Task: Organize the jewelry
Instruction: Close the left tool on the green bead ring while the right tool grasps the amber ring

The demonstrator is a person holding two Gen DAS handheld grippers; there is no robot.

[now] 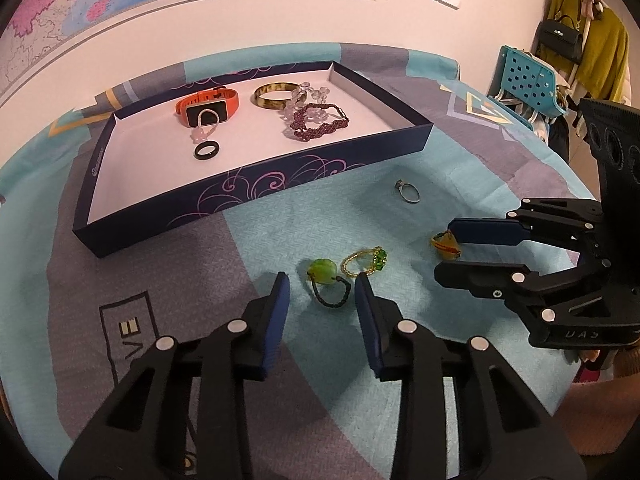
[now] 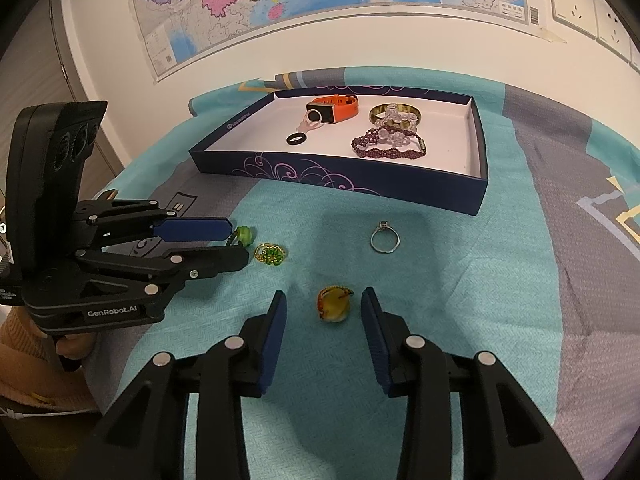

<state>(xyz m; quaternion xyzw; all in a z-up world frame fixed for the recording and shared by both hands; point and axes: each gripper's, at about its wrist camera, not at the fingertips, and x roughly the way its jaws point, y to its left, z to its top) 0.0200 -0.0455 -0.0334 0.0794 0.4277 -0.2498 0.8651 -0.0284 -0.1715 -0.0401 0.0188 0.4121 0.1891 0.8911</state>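
Through the left wrist camera I see my left gripper (image 1: 321, 285) with its blue ribbed pads spread, straddling a ring with a round green bead (image 1: 325, 280) on a thin black cord loop; the pads do not touch it. Just beside it lies a ring of tiny gold and green beads (image 1: 363, 261). A thin silver ring (image 1: 408, 192) sits farther off on the woven teal and grey cloth (image 1: 260, 232). The shallow dark blue box (image 1: 280, 184) with a white floor holds an orange watch (image 1: 206, 106), a black ring (image 1: 207, 149), a gold bangle (image 1: 274, 95), a dark red beaded bracelet (image 1: 320, 124) and clear beads (image 1: 308, 94).

Through the right wrist camera my right gripper (image 2: 324, 304) stands spread too, its pads either side of a lumpy yellow-orange ring (image 2: 335, 305) on the cloth, not pinching it. The silver ring (image 2: 385, 237) lies beyond, short of the box (image 2: 340, 176).
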